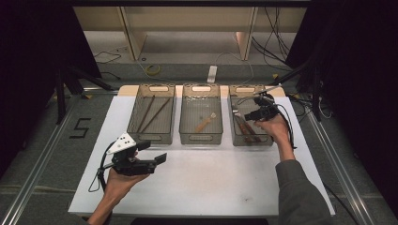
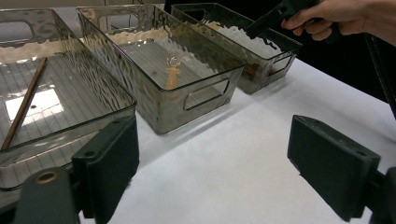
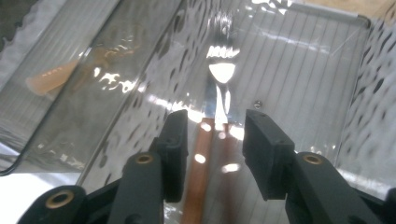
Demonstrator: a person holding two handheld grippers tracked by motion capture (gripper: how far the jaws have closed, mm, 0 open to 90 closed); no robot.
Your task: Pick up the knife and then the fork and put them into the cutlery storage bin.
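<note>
Three clear plastic bins stand in a row at the back of the white table [image 1: 211,178]. The left bin [image 1: 151,138] holds brown chopsticks [image 1: 150,114]. In the middle bin [image 1: 201,139] lies a wooden-handled spoon [image 1: 205,123]. My right gripper [image 1: 248,116] hangs inside the right bin [image 1: 253,142]. There my right gripper [image 3: 215,140] is open, its jaws straddling two wooden handles without touching them; a fork [image 3: 222,74] with a shiny head lies just ahead. My left gripper [image 1: 154,151] hovers open over bare table, empty, and my left gripper [image 2: 217,154] faces the bins.
Beyond the table's far edge are a concrete floor, wooden furniture legs and loose cables [image 1: 152,70]. Dark curtains close in both sides. A person's right hand [image 2: 345,16] holds the other gripper above the right bin [image 2: 268,60]. The middle bin [image 2: 196,98] stands nearest my left jaws.
</note>
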